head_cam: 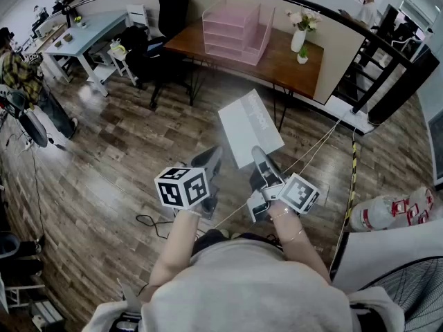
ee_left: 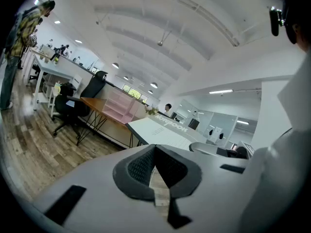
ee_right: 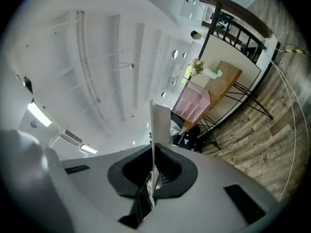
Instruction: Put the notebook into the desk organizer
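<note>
My right gripper (head_cam: 260, 155) is shut on the lower edge of a white notebook (head_cam: 250, 128), held up over the wooden floor well short of the desk. In the right gripper view the notebook (ee_right: 160, 124) rises edge-on from the closed jaws (ee_right: 154, 152). The pink, clear desk organizer (head_cam: 235, 30) stands on the brown desk (head_cam: 284, 64) far ahead; it also shows as the organizer (ee_right: 192, 103) and organizer (ee_left: 119, 108) in both gripper views. My left gripper (head_cam: 212, 159) hangs just left of the notebook, shut with nothing in it (ee_left: 155, 152). The notebook (ee_left: 163, 130) lies beyond its jaws.
A white vase of flowers (head_cam: 299, 34) stands at the desk's right end. Black office chairs (head_cam: 149, 50) sit left of the desk. Cables (head_cam: 315, 151) run across the floor. A person (head_cam: 28, 88) stands far left near a white table (head_cam: 83, 37). A railing (head_cam: 387, 54) runs at right.
</note>
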`<state>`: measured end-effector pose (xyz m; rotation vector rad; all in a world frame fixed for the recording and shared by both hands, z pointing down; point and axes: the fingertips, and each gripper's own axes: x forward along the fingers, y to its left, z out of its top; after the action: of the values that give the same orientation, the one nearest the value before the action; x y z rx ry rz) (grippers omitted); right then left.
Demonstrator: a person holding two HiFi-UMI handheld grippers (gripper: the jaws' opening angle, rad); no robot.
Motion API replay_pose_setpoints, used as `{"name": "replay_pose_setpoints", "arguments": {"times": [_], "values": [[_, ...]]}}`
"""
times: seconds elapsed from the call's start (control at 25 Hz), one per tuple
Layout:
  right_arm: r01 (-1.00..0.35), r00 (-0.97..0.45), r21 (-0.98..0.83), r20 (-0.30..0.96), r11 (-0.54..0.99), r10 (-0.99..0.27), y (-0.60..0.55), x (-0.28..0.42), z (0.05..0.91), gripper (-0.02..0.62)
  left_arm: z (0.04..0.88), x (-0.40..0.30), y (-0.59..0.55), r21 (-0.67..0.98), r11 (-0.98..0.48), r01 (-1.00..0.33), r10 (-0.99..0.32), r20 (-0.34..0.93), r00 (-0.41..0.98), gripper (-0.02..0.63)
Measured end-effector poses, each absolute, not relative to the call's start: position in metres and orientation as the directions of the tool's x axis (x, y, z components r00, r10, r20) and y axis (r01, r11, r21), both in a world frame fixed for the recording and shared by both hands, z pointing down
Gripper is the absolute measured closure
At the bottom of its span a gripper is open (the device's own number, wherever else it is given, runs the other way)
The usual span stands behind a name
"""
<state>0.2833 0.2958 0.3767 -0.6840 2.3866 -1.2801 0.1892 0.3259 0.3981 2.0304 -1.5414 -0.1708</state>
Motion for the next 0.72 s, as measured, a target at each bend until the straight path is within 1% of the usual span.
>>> {"name": "replay_pose_setpoints", "arguments": {"times": [0.36, 0.52, 0.72], "values": [[-0.255, -0.825, -0.846, -0.062, 0.468, -0.562, 0.298, 0.280, 0.373, 0.589, 0.395, 0.190, 0.321, 0.520, -0.156, -0.840, -0.919, 0.235, 0.316, 0.606], [-0.272, -0.812, -0.843, -0.057, 0.463, -0.581, 0.301, 0.281, 0.377, 0.589, 0.398, 0.186, 0.326, 0.506, -0.162, -0.847, -0.919, 0.236, 0.316, 0.606], [-0.253, -0.803, -0.861, -0.068, 0.442, -0.592, 0.299, 0.282, 0.378, 0.588, 0.393, 0.179, 0.331, 0.493, -0.176, -0.852, -0.928, 0.205, 0.310, 0.606]]}}
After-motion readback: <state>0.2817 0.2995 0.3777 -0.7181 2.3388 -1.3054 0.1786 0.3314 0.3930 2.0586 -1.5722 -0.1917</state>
